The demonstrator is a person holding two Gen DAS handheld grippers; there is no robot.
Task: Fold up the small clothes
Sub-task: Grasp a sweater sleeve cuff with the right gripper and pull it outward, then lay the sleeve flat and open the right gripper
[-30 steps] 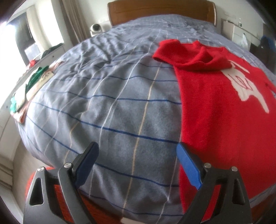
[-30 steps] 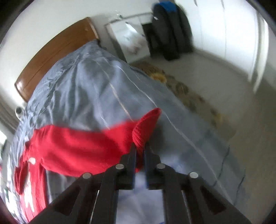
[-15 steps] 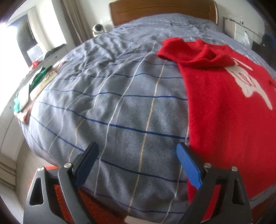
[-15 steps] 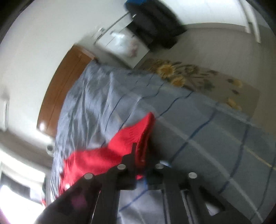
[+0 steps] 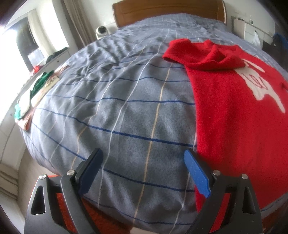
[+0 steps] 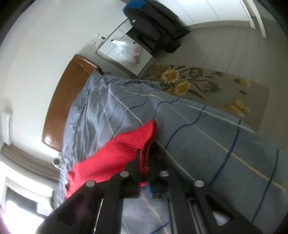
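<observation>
A red knit sweater (image 5: 234, 111) with a white motif lies spread on the right half of the bed, one sleeve folded across near its collar. My left gripper (image 5: 142, 169) hovers open over the bare blanket, its right finger just beside the sweater's left edge, nothing between the fingers. In the right wrist view my right gripper (image 6: 146, 162) is shut on the ribbed cuff of the red sweater's sleeve (image 6: 126, 149), lifted clear of the blanket.
The bed carries a grey-blue checked blanket (image 5: 117, 108) and a wooden headboard (image 5: 169, 9). A sill with folded items (image 5: 34, 93) runs along the left. Right of the bed are a flowered rug (image 6: 198, 84), a white cabinet (image 6: 122, 48) and dark coats (image 6: 154, 27).
The right gripper has rolled and swung sideways with the red cuff still pinched, so its view now tilts toward the rug and floor. The left gripper stays where it was, open.
</observation>
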